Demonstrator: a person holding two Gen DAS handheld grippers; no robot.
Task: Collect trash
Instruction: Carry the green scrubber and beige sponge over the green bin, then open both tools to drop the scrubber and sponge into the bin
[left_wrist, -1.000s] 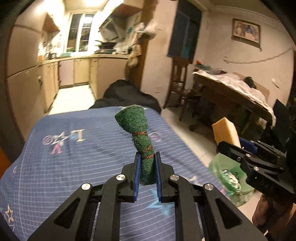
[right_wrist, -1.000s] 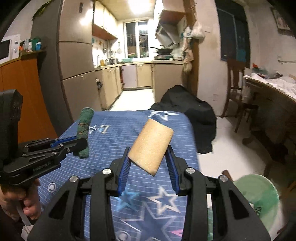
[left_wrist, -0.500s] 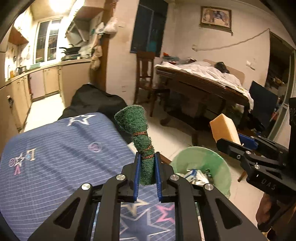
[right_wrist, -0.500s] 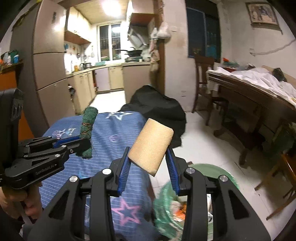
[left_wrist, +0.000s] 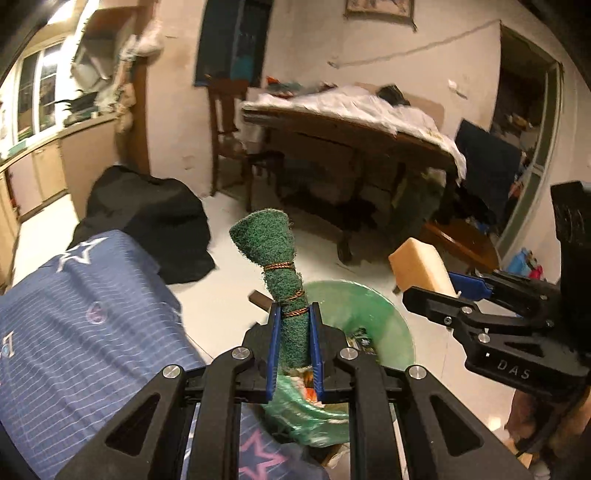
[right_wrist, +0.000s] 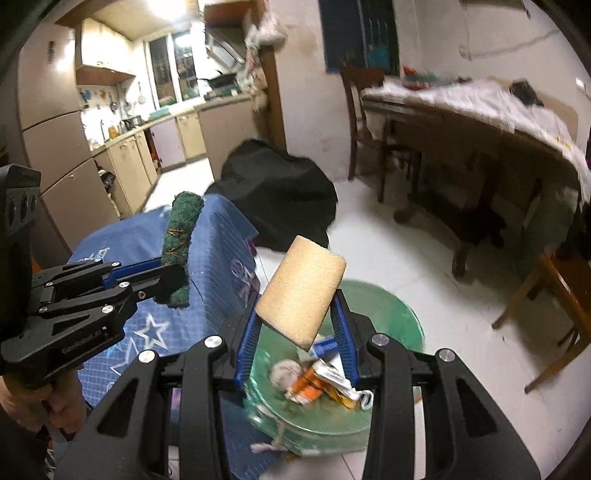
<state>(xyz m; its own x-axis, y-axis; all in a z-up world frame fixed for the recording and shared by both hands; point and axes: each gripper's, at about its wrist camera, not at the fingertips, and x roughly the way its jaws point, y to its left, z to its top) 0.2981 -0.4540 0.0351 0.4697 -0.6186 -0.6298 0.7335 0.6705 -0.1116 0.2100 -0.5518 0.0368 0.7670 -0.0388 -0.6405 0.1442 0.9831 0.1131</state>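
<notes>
My left gripper (left_wrist: 294, 314) is shut on a rolled green scouring pad (left_wrist: 275, 254) tied with brown cord; the roll stands up out of the jaws. My right gripper (right_wrist: 295, 310) is shut on a tan sponge (right_wrist: 301, 291), tilted between the blue pads. Both hang over or just beside a green bin (right_wrist: 384, 317) lined with a green bag, with wrappers and other trash (right_wrist: 317, 376) inside. In the left wrist view the bin (left_wrist: 354, 299) lies right behind the roll, and the right gripper (left_wrist: 436, 291) with the sponge (left_wrist: 417, 262) is to the right. The left gripper (right_wrist: 173, 273) and roll (right_wrist: 181, 236) show at the left of the right wrist view.
A table under a blue star-patterned cloth (left_wrist: 74, 325) stands left of the bin. A black bag (right_wrist: 277, 195) lies on the white floor behind it. A wooden chair (left_wrist: 229, 122) and a long cloth-covered wooden table (left_wrist: 351, 118) stand further back; another wooden chair (right_wrist: 554, 291) is at the right.
Both grippers have swung right, off the blue-clothed table and over to the green bin, each keeping its hold. The bin has come into full view beneath them.
</notes>
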